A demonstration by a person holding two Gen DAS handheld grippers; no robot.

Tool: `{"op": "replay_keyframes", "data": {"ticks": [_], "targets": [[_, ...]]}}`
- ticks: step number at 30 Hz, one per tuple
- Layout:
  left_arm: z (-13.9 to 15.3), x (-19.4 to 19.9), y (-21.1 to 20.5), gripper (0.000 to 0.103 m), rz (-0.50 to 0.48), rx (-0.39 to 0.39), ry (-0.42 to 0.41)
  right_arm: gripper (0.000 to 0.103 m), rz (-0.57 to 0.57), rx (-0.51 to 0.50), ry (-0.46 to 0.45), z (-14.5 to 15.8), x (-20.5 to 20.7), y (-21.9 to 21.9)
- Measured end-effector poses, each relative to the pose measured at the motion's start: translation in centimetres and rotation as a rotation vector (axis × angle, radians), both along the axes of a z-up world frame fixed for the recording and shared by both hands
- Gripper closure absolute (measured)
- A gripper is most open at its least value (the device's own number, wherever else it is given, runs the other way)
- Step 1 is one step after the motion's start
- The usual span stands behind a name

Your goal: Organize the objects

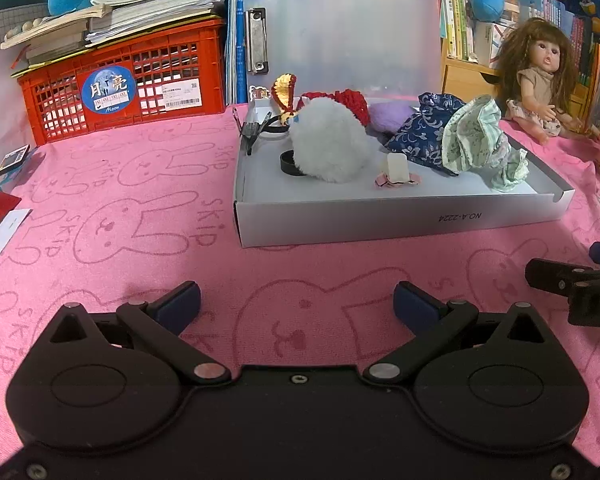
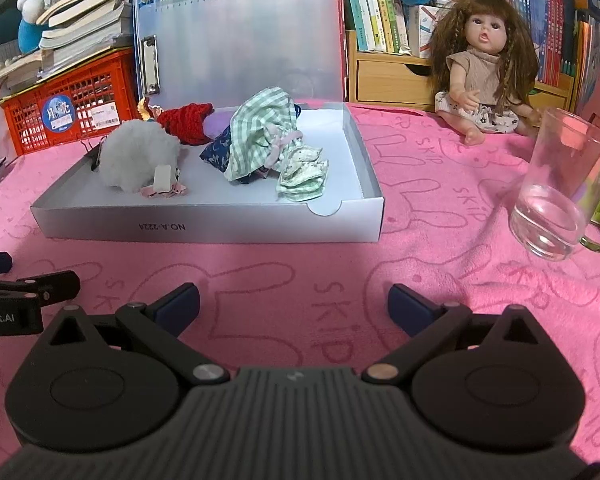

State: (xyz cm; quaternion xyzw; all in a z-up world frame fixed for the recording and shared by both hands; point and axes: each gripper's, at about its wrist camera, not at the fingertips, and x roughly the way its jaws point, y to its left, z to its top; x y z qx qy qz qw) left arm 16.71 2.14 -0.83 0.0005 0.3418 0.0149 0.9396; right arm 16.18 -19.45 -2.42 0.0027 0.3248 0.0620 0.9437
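Observation:
A shallow white box [image 1: 400, 222] [image 2: 220, 226] lies on the pink rabbit-print cloth. It holds a grey fluffy pompom [image 1: 330, 140] [image 2: 136, 156], a red knitted piece [image 1: 354, 102] [image 2: 186, 122], a purple soft item [image 1: 390, 116], green checked doll clothes [image 1: 474, 140] [image 2: 266, 136], blue floral cloth [image 1: 418, 130] [image 2: 218, 150] and a small hair clip [image 1: 396, 172] [image 2: 164, 182]. A long-haired doll [image 1: 538, 76] [image 2: 482, 68] sits behind the box on the right. My left gripper [image 1: 296, 306] and right gripper [image 2: 294, 304] are open and empty, low over the cloth in front of the box.
A red crate [image 1: 116, 88] [image 2: 66, 114] under stacked books stands at the back left. A clear clipboard [image 1: 340, 36] [image 2: 244, 40] leans behind the box. A glass mug [image 2: 560, 188] with a little water stands on the right. Bookshelves fill the back.

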Motion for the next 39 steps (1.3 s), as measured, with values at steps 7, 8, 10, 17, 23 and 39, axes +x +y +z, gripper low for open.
{"op": "replay_keyframes", "data": {"ticks": [7,8,10,17,23,39], "targets": [[-0.01,0.02,0.02,0.000,0.000,-0.001,0.001,0.000,0.000,-0.022,0.004,-0.05,0.05,0.28],[-0.01,0.02,0.02,0.000,0.000,-0.001,0.001,0.000,0.000,-0.025,0.005,-0.07,0.05,0.32],[-0.04,-0.01,0.04,0.000,0.000,-0.002,0.001,0.000,0.000,-0.028,0.005,-0.08,0.04,0.37],[-0.04,0.00,0.07,0.000,0.000,-0.002,0.001,0.000,0.000,-0.031,0.006,-0.08,0.05,0.39],[-0.04,0.01,0.08,0.000,0.000,-0.002,0.001,0.000,0.000,-0.041,0.008,-0.14,0.06,0.54],[-0.07,0.02,0.09,0.000,0.000,-0.002,0.001,0.000,0.000,-0.043,0.008,-0.15,0.07,0.62]]}}
